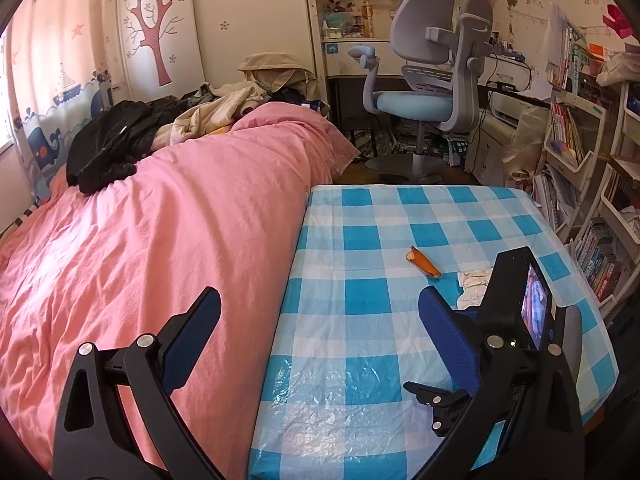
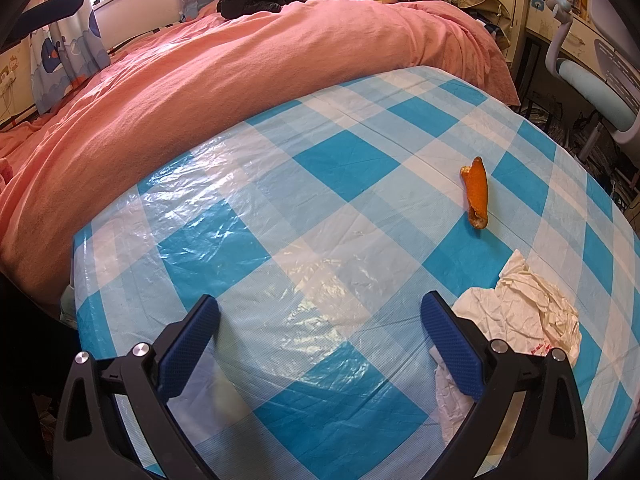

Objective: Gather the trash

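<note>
**A:** What do my fingers look like on your end?

**B:** I've got the right gripper (image 2: 319, 320) with its two blue-padded fingers (image 2: 188, 344) spread wide, nothing between them, hanging low over the checked counter (image 2: 280, 200). The left gripper (image 1: 320, 320) is the same: two fingers (image 1: 192, 340) spread apart and empty, straddling the line where the counter meets the bed (image 1: 160, 220).

**A:** And the trash, how many pieces do I count?

**B:** Two. One crumpled white paper (image 2: 528, 312), just beside my right gripper's right finger and partly under it. One strip of orange peel (image 2: 476, 196) lies farther out on the counter, apart from the paper.

**A:** From the left wrist view I see the same two: one orange peel (image 1: 424, 262) and the crumpled white paper (image 1: 474, 286) just past it, half hidden behind the right gripper (image 1: 516, 300).

**B:** Beyond that, one pink duvet on the bed, a heap of clothes (image 1: 168, 132) and one grey chair (image 1: 432, 76).
</note>
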